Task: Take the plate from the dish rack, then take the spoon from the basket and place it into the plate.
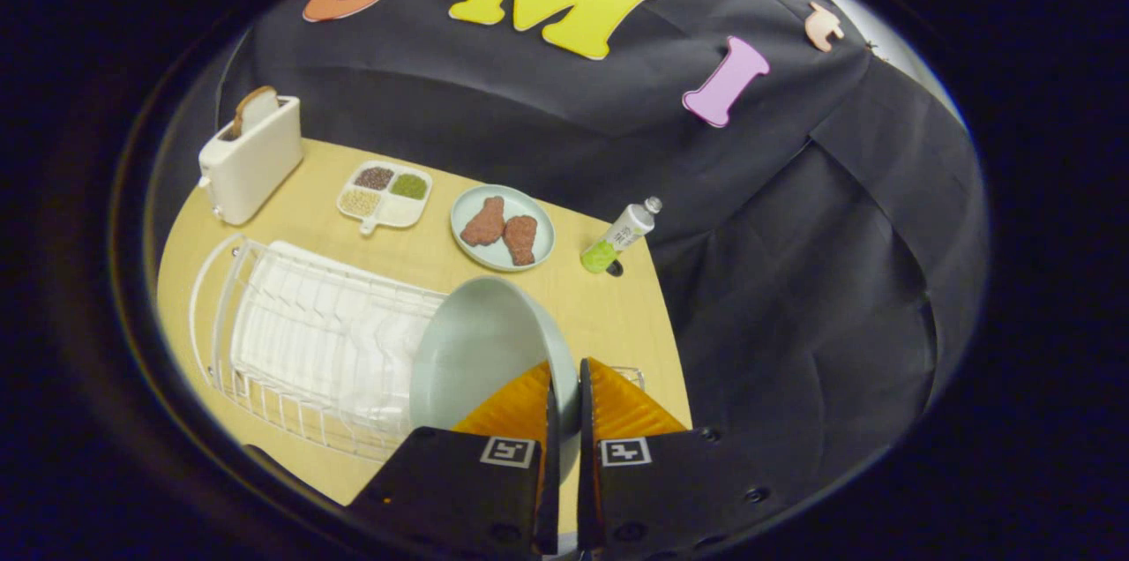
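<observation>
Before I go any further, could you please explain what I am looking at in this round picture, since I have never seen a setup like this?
The picture comes from a fisheye camera mounted on a hand-held two-finger gripper, looking forward along its fingers. A person carries the tool; there is no robot arm.

The two fingers are pressed on the rim of a pale green round plate, so the plate is held, tilted on edge above the white wire dish rack.

The rack sits on a light wooden table. Beyond it stand a cream toaster with a slice of bread in its slot, a white divided tray holding grains and beans, a second pale green plate with two brown fried pieces, and a small white bottle with a green base lying tilted. Black cloth forms the booth wall behind.
</observation>
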Motion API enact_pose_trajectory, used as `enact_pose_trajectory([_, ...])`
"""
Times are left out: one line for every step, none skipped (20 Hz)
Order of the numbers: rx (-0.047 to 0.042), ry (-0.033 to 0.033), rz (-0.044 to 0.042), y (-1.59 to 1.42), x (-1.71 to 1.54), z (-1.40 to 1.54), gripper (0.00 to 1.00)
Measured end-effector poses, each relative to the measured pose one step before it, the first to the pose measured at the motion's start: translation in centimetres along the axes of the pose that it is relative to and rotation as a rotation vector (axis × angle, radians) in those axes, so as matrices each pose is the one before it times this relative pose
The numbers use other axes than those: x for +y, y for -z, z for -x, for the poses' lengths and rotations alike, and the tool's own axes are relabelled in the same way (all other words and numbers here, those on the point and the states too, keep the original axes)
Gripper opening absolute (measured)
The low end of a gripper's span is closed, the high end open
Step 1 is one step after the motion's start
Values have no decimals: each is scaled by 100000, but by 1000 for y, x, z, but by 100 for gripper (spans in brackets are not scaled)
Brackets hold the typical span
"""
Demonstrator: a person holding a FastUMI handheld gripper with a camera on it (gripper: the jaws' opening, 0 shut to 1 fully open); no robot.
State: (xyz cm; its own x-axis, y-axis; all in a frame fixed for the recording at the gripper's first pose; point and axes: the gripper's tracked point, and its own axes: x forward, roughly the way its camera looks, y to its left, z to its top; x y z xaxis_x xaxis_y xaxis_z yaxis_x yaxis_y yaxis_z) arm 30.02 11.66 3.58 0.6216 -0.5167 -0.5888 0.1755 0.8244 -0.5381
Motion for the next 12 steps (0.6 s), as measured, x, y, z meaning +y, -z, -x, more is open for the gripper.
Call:
enact_pose_trajectory([-2244, -197, -543, 280, -702, 1049, 13])
enact_pose_trajectory([-2148, -1712, -148, 383, -330, 1068, 13])
enact_pose_trajectory([-1450, -2744, -820, 763, -110, 1046, 13])
enact_pose_trajectory([-1040, -3913, -1553, 1168, 207, 656, 13])
enact_pose_trajectory([83, -4735, -1338, 1186, 253, 822, 13])
enact_pose_trajectory([37, -5295, -2754, 1383, 349, 562, 13])
enact_pose_trajectory([292, -5677, -3062, 1618, 355, 373, 13])
enact_pose_trajectory([1143, -5767, -3363, 1833, 432, 156, 13])
enact_pose_trajectory([1387, -5609, -3469, 1955, 344, -141, 13])
enact_pose_trajectory([2197, -5056, -2841, 2133, 243, -362, 13])
enact_pose_trajectory([2399, -4758, -2856, 2215, 109, -508, 13])
enact_pose_trajectory([1743, -4390, -3363, 1962, 2, -750, 13])
